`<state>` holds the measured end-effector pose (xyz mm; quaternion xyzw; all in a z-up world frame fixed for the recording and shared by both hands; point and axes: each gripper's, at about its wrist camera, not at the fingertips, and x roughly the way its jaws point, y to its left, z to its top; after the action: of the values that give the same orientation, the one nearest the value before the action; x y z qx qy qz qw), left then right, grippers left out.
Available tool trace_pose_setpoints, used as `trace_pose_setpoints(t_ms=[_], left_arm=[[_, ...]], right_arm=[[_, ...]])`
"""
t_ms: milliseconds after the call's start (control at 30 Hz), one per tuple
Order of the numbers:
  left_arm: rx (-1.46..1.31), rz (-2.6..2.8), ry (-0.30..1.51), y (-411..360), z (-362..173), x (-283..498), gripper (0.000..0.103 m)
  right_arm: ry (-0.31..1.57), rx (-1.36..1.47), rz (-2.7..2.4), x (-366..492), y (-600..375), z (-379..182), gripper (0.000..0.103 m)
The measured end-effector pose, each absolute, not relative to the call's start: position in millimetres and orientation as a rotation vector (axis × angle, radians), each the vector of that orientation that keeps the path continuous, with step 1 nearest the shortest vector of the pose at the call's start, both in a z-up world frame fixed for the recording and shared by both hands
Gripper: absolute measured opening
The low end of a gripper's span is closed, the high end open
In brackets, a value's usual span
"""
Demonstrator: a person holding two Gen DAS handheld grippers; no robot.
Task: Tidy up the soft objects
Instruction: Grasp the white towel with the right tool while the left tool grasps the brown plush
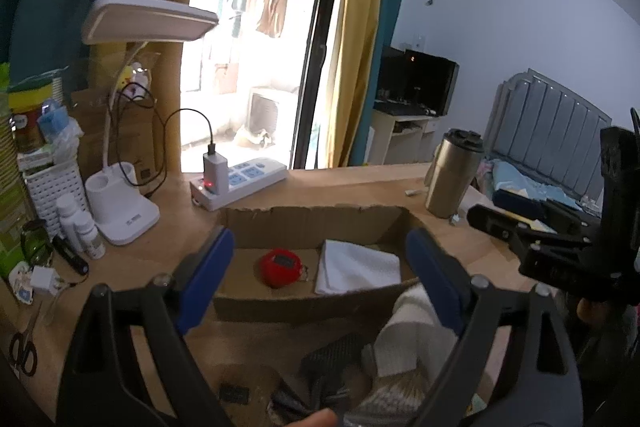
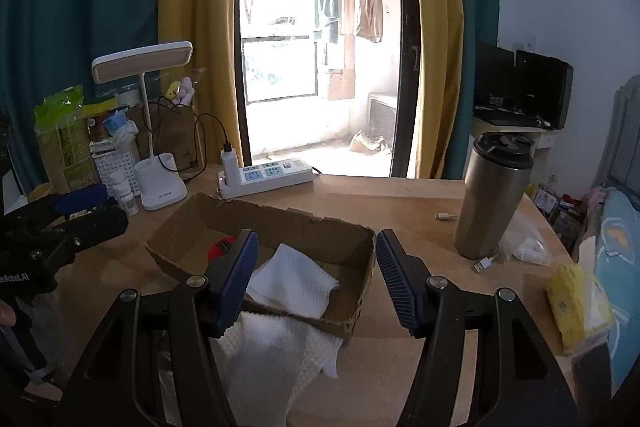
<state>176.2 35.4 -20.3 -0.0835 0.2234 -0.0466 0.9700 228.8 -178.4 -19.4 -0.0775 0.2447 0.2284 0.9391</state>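
Both grippers are hanging over the near edge of the cardboard box (image 2: 360,247) on the desk (image 2: 400,195), and neither has anything pinched. The left gripper (image 1: 320,267) is spread wide, the right gripper (image 2: 314,275) is apart too. One folded white towel (image 1: 356,267) lies in the box beside a red round thing (image 1: 280,267), another white cloth (image 2: 272,355) lies in front of the box

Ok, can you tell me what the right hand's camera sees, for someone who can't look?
A cardboard box sits on a wooden desk with a folded white towel inside, seen between the open right gripper. Another white cloth lies in front of the box. A steel mug, a power strip and a white lamp stand around it.
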Motion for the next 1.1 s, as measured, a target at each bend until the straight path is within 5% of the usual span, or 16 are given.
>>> trace_pose_setpoints(t_ms=[800, 933, 1100], left_arm=[[-0.204, -0.094, 0.534, 46, -75, 132, 0.091], [-0.214, -0.067, 0.571, 52, -91, 131, 0.091], [-0.217, -0.021, 0.622, 61, -112, 134, 0.091]], right_arm=[[0.656, -0.195, 0.497, 199, -163, -71, 0.065], [0.673, -0.198, 0.509, 203, -158, -77, 0.08], [0.69, -0.195, 0.522, 210, -151, -84, 0.08]])
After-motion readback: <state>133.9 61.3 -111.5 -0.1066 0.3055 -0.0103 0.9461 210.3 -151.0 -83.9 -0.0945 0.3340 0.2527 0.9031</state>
